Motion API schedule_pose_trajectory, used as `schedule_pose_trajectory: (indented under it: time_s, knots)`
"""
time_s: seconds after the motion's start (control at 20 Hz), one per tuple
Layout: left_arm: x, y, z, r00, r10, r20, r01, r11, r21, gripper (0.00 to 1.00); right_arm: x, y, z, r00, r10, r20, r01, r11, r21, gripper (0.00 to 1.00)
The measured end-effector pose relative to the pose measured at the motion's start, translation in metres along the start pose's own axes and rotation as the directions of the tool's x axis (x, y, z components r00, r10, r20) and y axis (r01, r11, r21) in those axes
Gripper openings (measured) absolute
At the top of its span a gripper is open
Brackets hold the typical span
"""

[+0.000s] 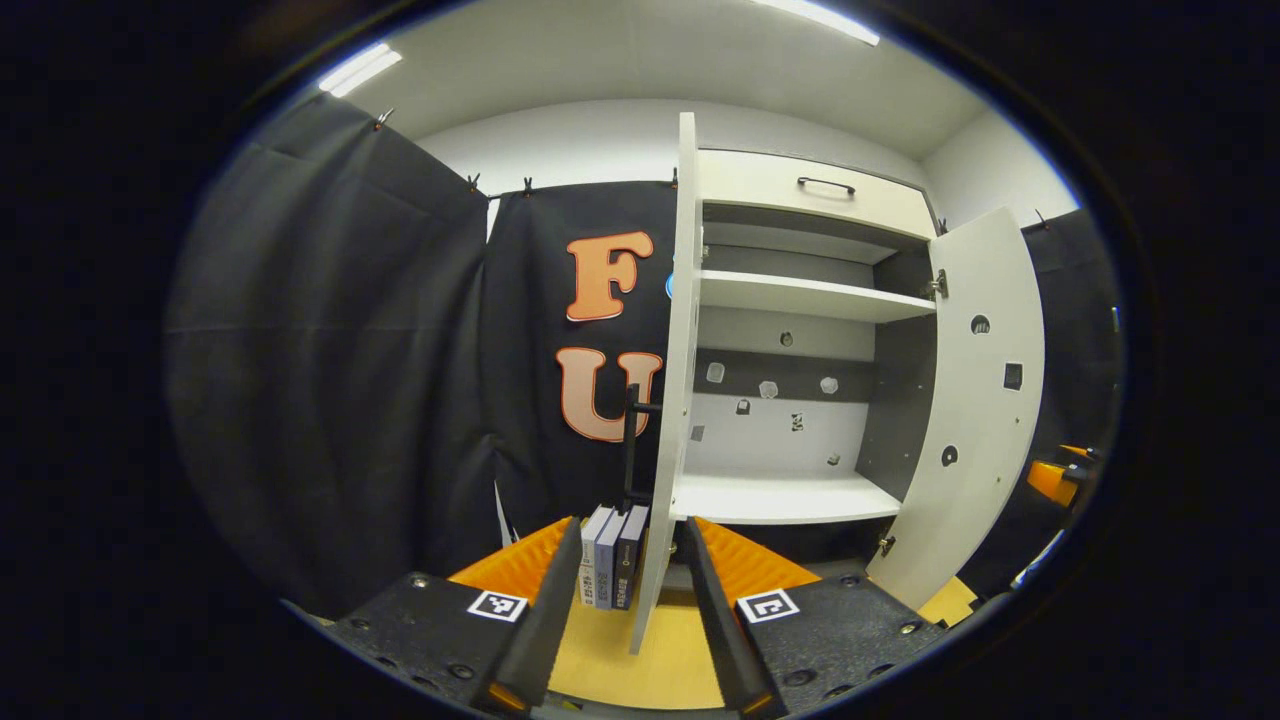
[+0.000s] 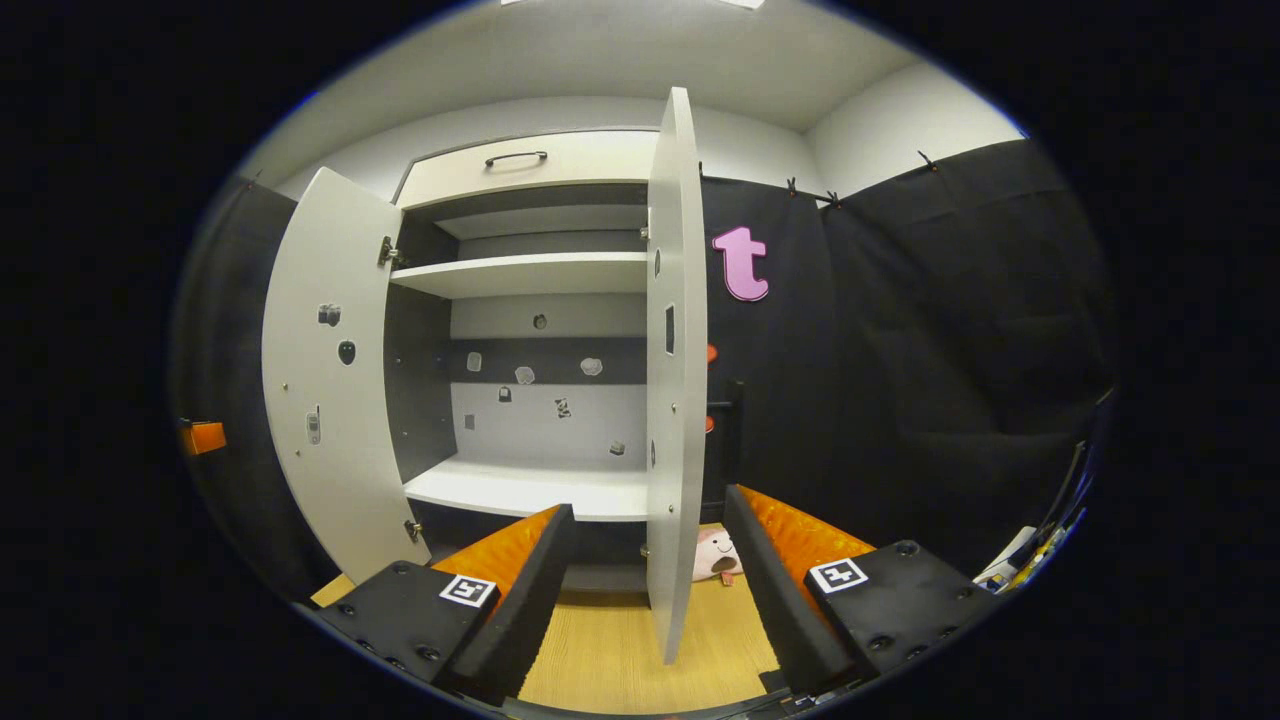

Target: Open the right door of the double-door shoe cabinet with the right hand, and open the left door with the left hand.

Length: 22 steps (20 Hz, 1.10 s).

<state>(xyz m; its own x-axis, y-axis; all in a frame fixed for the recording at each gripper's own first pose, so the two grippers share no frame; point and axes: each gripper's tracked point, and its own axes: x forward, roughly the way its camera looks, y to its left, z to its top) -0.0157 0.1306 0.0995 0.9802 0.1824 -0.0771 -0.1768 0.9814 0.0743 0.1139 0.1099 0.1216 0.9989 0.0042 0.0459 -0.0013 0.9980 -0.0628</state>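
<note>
Fingers [image 1: 545, 590] of both grippers straddle open door edges.

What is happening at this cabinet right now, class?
A person works a hand-held gripper in each hand at a double-door shoe cabinet. Both doors already stand open: the left door edge-on before the left hand-held gripper, the right door edge-on before the right hand-held gripper. Each gripper's fingers are spread, holding nothing. The shelves look bare; some books stand beside the cabinet.

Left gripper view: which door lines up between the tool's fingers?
The left door, edge-on with its black handle; the right door shows its inner face.
</note>
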Motion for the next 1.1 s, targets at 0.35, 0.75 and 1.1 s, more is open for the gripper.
schedule_pose_trajectory:
  time_s: [0.35,0.75,1.1]
  knots:
    - [-0.006,-0.017,0.015,0.999,-0.025,0.045,0.024,1.000,0.016,0.92,-0.005,-0.005,0.002,1.000,-0.011,0.009,0.011,1.000,0.013,0.89]
    - [-0.003,-0.025,0.021,0.998,-0.026,0.062,0.024,0.999,0.021,0.95,-0.004,-0.008,0.004,1.000,-0.016,0.017,0.015,1.000,0.015,0.98]
    - [-0.007,-0.034,0.029,0.995,-0.033,0.090,0.032,0.999,0.019,0.95,-0.009,-0.011,0.006,1.000,-0.012,0.028,0.011,1.000,0.017,0.98]
